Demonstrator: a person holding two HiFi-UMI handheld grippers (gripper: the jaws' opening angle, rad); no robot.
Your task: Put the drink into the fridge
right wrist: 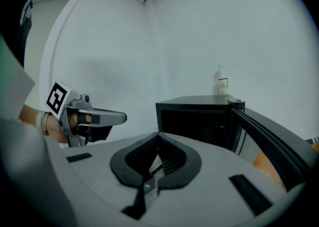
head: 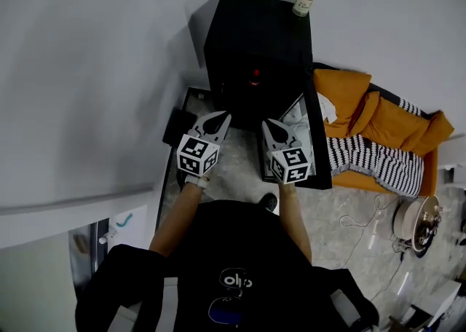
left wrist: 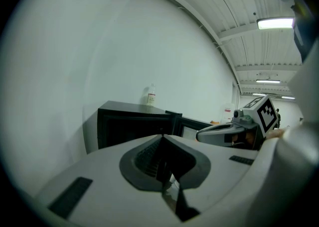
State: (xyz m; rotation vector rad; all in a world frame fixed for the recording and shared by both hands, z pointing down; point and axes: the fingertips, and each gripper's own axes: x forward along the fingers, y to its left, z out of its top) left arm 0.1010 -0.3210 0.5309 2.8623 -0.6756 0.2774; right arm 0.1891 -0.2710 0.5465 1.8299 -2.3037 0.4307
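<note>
Holding the left tongs [head: 224, 119] and the right tongs [head: 267, 127] side by side before the open black fridge [head: 255, 39], both pairs pressed together and gripping nothing. Spotting the drink [head: 303, 2] upright on the fridge's top (far corner, by the wall), up at one o'clock from the tongs. Seeing the door [head: 318, 150] swung out at three o'clock of the right tongs.

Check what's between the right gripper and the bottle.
Only the fridge itself: its open front and bare black top separate the right gripper from the bottle. Head view shows it best.
</note>
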